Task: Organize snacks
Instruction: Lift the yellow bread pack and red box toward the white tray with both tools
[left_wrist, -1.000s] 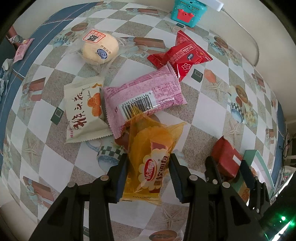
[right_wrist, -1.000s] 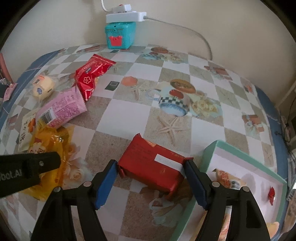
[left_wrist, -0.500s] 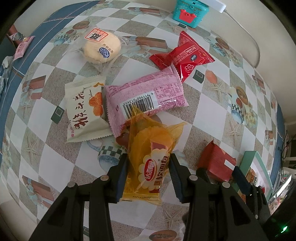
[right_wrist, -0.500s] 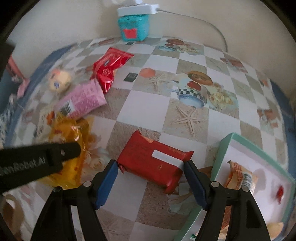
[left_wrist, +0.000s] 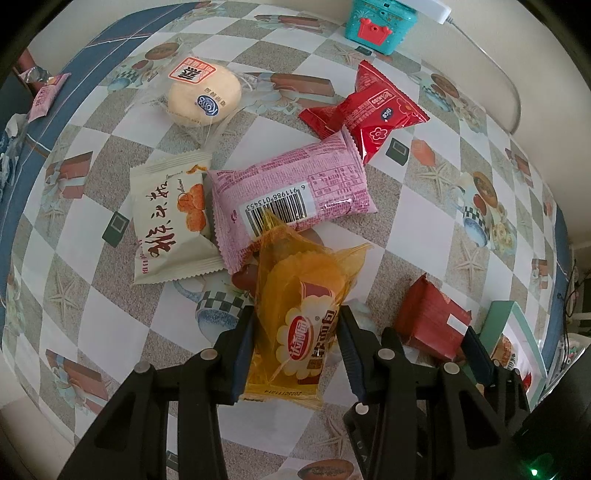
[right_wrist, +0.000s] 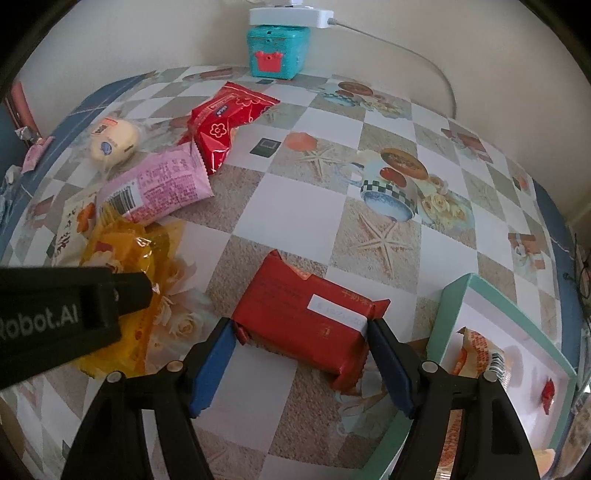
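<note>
A table (right_wrist: 310, 206) covered by a checkered cloth printed with cups and starfish is shown in both views. At its right edge a teal-rimmed box (right_wrist: 458, 295) is set, and an orange-printed packet (right_wrist: 480, 354) is seen lying inside it.

The right gripper (right_wrist: 301, 354) is placed over the red rectangular packet (right_wrist: 306, 321), which lies flat on the cloth just beside the box. The jaws have just been closing; both blue pads are seen touching the packet's two short ends, so the packet is grasped.

The left gripper (left_wrist: 295, 347) is pointed straight down and is clenched on the orange packet (left_wrist: 299, 325), whose far end overlaps the pink packet (left_wrist: 291, 195).

Beside the pink packet a cream packet (left_wrist: 170, 218) is laid, touching it. A red pillow packet (left_wrist: 373, 110) rests against the pink packet's far corner. A round bun in clear wrap (left_wrist: 201, 96) is located apart, farther back.

At the wall a teal toy box (right_wrist: 277, 50) is stood, with a white power strip (right_wrist: 288, 16) on top.
</note>
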